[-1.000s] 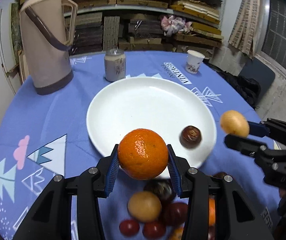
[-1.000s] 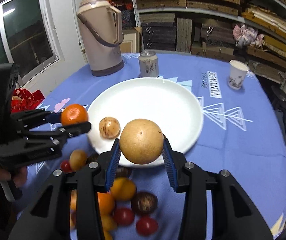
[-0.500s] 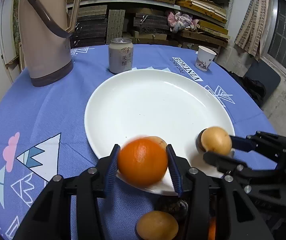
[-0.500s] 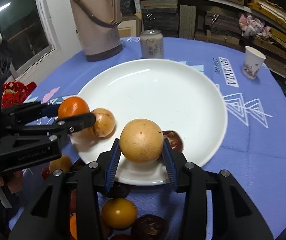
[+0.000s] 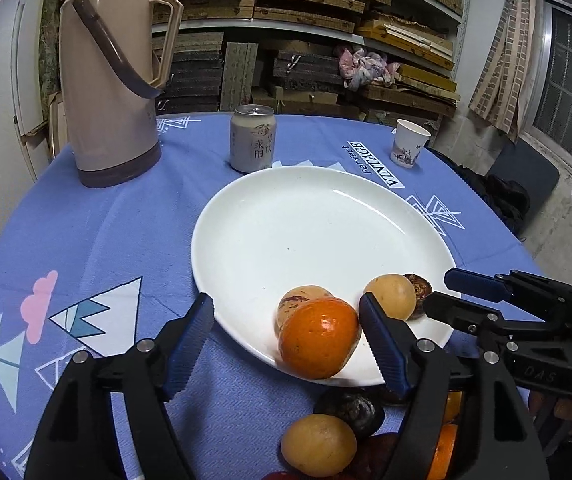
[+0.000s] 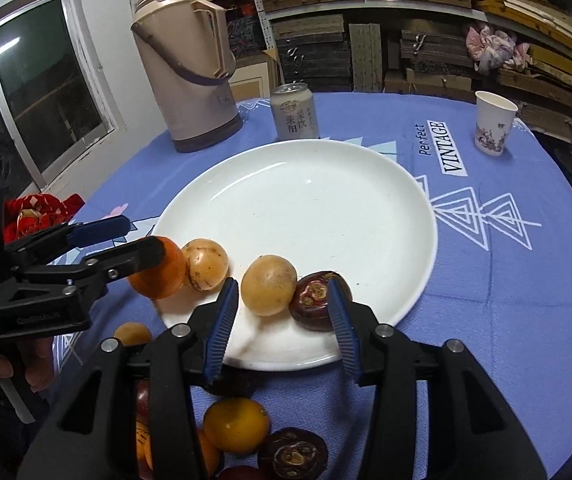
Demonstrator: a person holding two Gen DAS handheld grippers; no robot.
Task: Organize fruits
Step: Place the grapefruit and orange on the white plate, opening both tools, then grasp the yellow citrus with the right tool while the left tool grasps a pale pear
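The white plate (image 5: 318, 216) (image 6: 306, 200) holds several fruits at its near rim. An orange (image 5: 318, 338) (image 6: 161, 268) rests on that rim between the fingers of my left gripper (image 5: 286, 304) (image 6: 141, 234). Its jaws are opening, and the left pad stands well clear of the orange. A tan round fruit (image 6: 269, 285) (image 5: 392, 296) sits on the plate between the pads of my right gripper (image 6: 281, 286) (image 5: 442, 291), whose jaws are also opening. A dark brown fruit (image 6: 318, 300) lies against the tan one, and a speckled fruit (image 6: 205, 264) lies beside the orange.
Loose fruits (image 5: 318, 444) (image 6: 235, 424) lie heaped on the blue cloth under both grippers. Beyond the plate stand a tall beige thermos (image 5: 113, 80), a drink can (image 5: 253, 142) and a paper cup (image 5: 412, 148). Red packaging (image 6: 37, 216) sits at the table's left edge.
Both grippers came down to the plate's near rim and their jaws spread. The orange and the tan fruit, gripped before, now rest on the plate.
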